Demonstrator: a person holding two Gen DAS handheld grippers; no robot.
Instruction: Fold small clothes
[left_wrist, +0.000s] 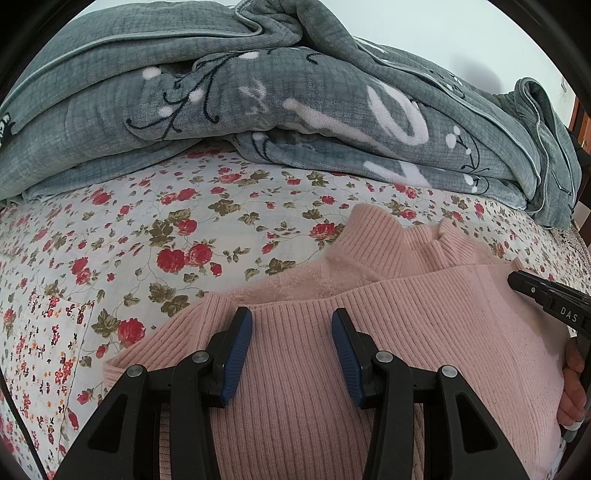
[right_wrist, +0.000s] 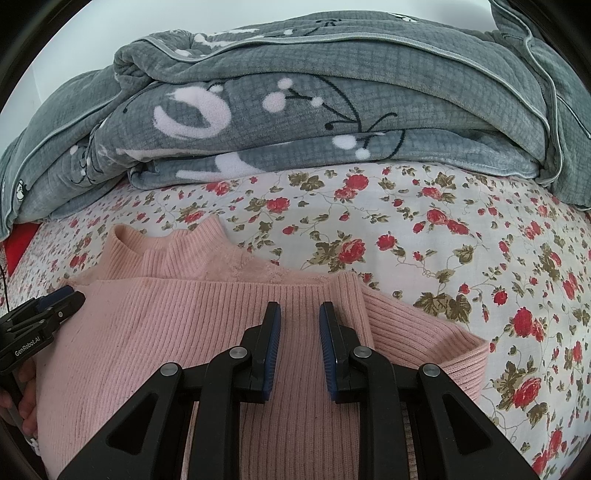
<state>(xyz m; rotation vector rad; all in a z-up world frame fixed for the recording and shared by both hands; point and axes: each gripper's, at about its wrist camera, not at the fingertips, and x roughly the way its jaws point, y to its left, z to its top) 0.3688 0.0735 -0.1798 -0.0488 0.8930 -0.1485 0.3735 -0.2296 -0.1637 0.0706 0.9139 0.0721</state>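
Note:
A pink ribbed knit sweater (left_wrist: 388, 325) lies on the floral bedsheet, its lower part folded up over the body so the fuzzy inside and the high collar (left_wrist: 391, 236) show beyond the fold. My left gripper (left_wrist: 291, 317) hovers open and empty over the sweater's left part. My right gripper (right_wrist: 298, 312) is open with a narrower gap, empty, over the sweater (right_wrist: 184, 332) near its right side, beside a folded sleeve (right_wrist: 424, 343). Each gripper shows at the edge of the other's view: the right one (left_wrist: 524, 282), the left one (right_wrist: 66, 299).
A thick grey fleece blanket (left_wrist: 258, 92) with white and black patterns is heaped along the far side of the bed; it also shows in the right wrist view (right_wrist: 332, 110). The floral bedsheet (left_wrist: 129, 229) spreads left and right of the sweater (right_wrist: 480, 240).

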